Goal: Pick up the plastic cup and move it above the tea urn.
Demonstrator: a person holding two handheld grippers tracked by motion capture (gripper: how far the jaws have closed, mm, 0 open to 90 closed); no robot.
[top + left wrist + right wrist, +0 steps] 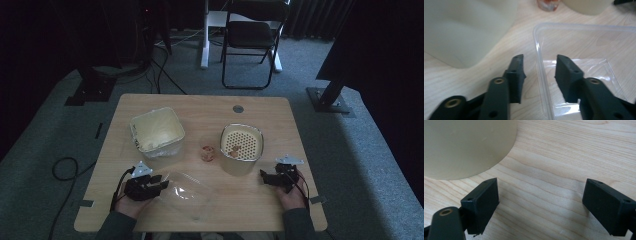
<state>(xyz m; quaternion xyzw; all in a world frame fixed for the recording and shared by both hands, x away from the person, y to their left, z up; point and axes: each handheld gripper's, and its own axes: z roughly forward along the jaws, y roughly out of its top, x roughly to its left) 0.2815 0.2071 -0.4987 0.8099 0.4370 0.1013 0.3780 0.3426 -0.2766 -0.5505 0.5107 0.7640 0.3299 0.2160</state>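
Observation:
A clear plastic container (187, 192) lies on the wooden table (250, 205) near its front edge. My left gripper (162, 182) is at the container's left end. In the left gripper view the jaws of the left gripper (539, 67) stand either side of the container's thin rim (539, 50), with a gap on both sides, so it is open. My right gripper (263, 176) rests at the front right beside a cream pot with a perforated insert (241, 145). The right gripper (541, 195) is open wide over bare wood, with the cream pot (466, 145) just ahead on its left.
A square cream tub (156, 131) stands at the back left of the table, and a small clear jar with reddish contents (208, 151) sits between it and the pot. Beyond the table are a folding chair (252, 35) and cables on grey carpet.

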